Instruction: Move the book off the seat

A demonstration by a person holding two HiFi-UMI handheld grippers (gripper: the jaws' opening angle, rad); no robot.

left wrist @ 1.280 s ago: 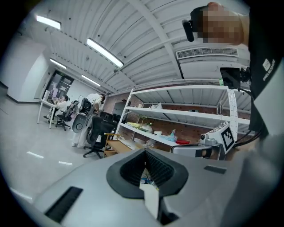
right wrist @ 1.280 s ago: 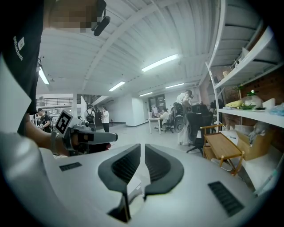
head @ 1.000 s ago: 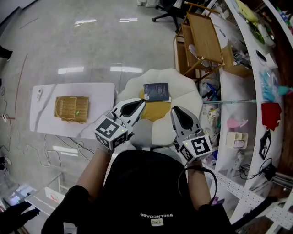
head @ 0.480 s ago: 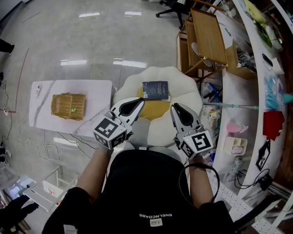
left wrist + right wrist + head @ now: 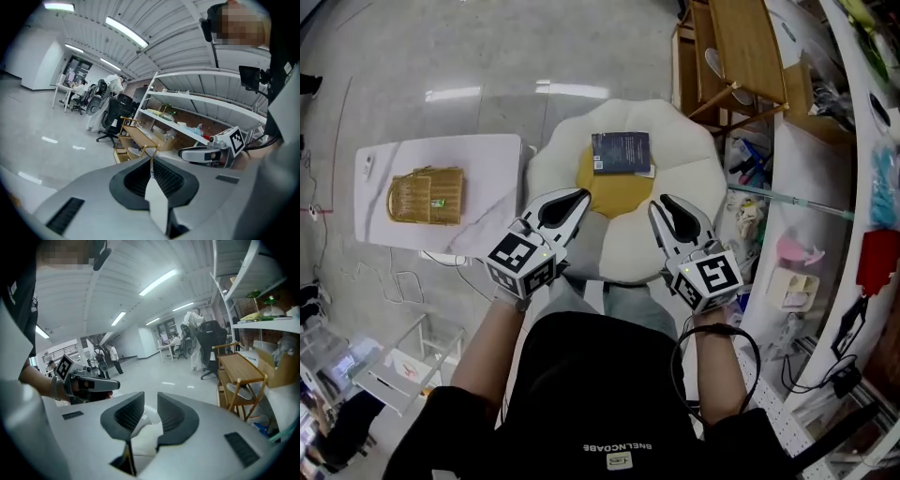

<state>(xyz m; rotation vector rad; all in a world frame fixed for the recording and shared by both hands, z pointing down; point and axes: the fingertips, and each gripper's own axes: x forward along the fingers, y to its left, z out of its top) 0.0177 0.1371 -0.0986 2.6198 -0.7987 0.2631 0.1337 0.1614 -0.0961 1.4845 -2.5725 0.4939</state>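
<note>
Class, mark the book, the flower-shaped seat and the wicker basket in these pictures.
book (image 5: 622, 152): head view, middle of its dark cover.
flower-shaped seat (image 5: 682, 150): head view, bare white petal right of the book.
wicker basket (image 5: 425, 195): head view, middle of its woven top.

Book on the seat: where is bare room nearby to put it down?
The table is bare between the basket and the seat. The floor beyond both is bare too. Right of the seat, by the shelves, it is crowded.

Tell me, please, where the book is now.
In the head view, the dark book lies on the white seat cushion, at the far edge of its yellow centre, right of the white table.
</note>
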